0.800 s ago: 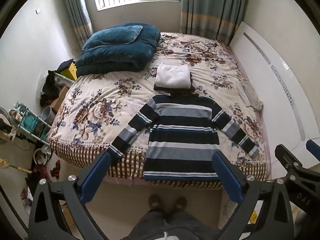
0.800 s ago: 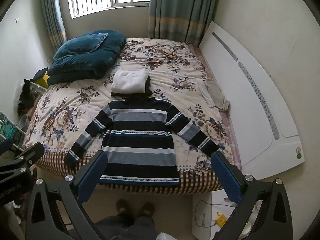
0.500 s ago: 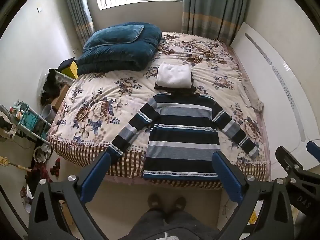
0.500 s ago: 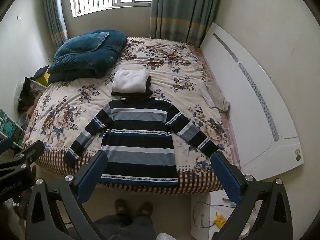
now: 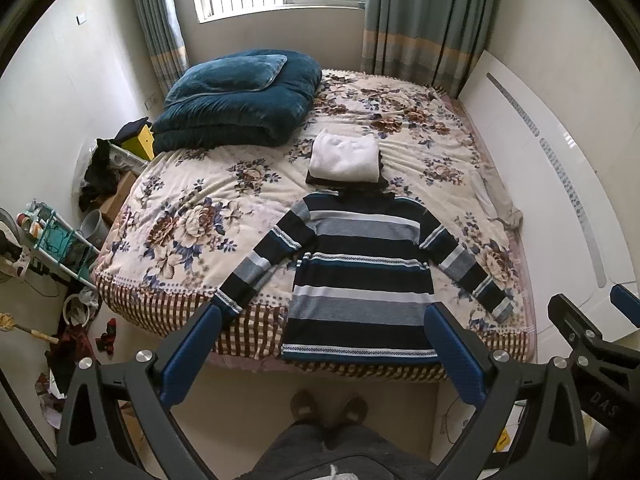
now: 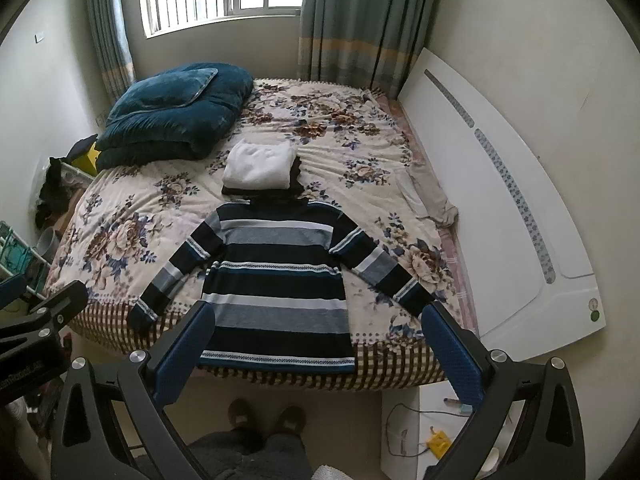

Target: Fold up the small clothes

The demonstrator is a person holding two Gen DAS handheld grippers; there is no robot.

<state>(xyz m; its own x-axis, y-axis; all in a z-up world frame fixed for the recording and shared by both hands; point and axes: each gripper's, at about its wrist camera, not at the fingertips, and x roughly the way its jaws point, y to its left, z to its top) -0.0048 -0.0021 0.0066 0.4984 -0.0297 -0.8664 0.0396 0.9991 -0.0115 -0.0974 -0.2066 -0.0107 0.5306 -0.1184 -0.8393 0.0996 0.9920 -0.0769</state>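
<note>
A striped navy, grey and white sweater point(image 5: 362, 276) point(image 6: 276, 280) lies flat on the floral bed point(image 5: 192, 216) point(image 6: 120, 232), sleeves spread, hem at the near edge. Behind its collar sits a folded white garment point(image 5: 345, 160) point(image 6: 258, 166) on a dark one. My left gripper point(image 5: 323, 322) hangs open above the floor in front of the bed, nothing between its blue fingers point(image 5: 192, 354). My right gripper point(image 6: 318, 320) is open too, held level with it on the right, empty. Each gripper shows at the edge of the other's view.
A folded teal quilt with a pillow point(image 5: 240, 100) point(image 6: 176, 112) fills the bed's far left corner. A white headboard point(image 5: 560, 184) point(image 6: 500, 208) runs along the right. Clutter and a rack point(image 5: 56, 240) crowd the floor at left. The person's slippered feet point(image 5: 328, 408) stand before the bed.
Both views have tilted slightly, so the bed and sweater sit a little higher in frame. The sweater lies as before and both grippers stay open.
</note>
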